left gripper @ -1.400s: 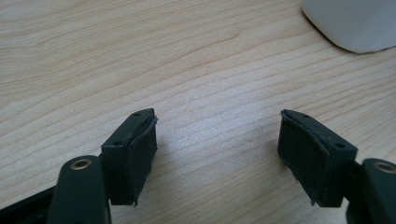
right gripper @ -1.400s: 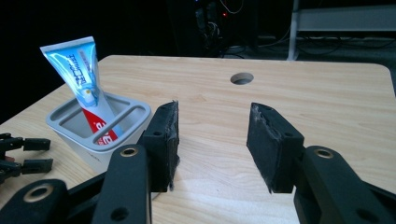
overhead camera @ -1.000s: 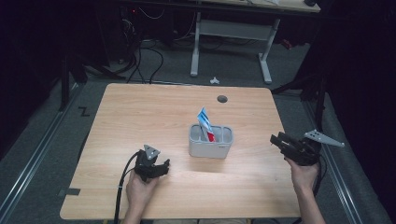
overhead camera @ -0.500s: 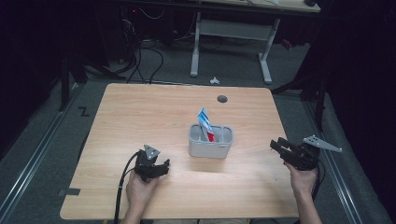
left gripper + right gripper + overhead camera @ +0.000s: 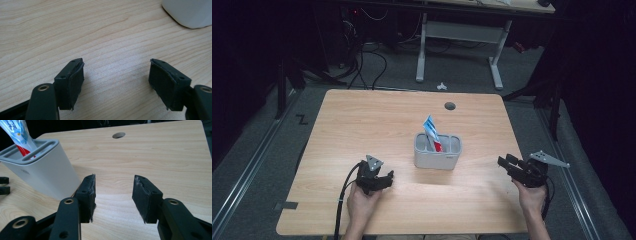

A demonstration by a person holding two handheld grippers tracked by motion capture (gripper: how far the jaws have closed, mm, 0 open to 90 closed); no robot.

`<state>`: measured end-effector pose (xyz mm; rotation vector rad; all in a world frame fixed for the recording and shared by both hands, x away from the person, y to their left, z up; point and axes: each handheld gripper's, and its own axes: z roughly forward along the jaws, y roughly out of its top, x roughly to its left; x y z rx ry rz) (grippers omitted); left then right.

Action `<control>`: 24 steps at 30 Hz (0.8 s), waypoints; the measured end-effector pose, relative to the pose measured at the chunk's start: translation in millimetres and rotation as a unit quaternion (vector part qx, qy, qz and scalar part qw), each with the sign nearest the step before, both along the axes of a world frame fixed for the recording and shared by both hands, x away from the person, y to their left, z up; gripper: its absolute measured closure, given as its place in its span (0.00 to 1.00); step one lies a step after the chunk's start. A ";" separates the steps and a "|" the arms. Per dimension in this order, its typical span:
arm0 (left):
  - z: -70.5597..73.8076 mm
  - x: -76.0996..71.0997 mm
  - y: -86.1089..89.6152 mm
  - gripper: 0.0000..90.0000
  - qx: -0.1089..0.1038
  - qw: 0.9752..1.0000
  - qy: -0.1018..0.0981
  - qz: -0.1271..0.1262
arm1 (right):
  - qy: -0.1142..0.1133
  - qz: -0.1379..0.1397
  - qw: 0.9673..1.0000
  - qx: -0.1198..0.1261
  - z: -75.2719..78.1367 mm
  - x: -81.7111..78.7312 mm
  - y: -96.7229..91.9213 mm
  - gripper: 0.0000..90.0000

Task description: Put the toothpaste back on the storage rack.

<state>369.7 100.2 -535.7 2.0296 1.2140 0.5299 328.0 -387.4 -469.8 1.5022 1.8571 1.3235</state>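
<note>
We see the grey holder mid-table, nearer the front edge, a toothpaste tube upright in it. Our left gripper and right gripper flank it, jaws open and empty. A cable hole sits near the back edge.

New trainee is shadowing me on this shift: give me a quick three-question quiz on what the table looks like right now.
1. True or false: the toothpaste tube stands in the grey holder.
2. The right gripper holds: A) the tube B) nothing C) the holder?
3. What round feature marks the table beyond the holder?

Key: 1 true; 2 B; 3 a cable hole.
</note>
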 end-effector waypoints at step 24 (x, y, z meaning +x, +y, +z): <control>0.0 0.0 0.0 0.32 0.000 1.000 0.000 0.000 | 0.037 -0.007 0.999 -0.038 -35.4 0.9 13.4 0.59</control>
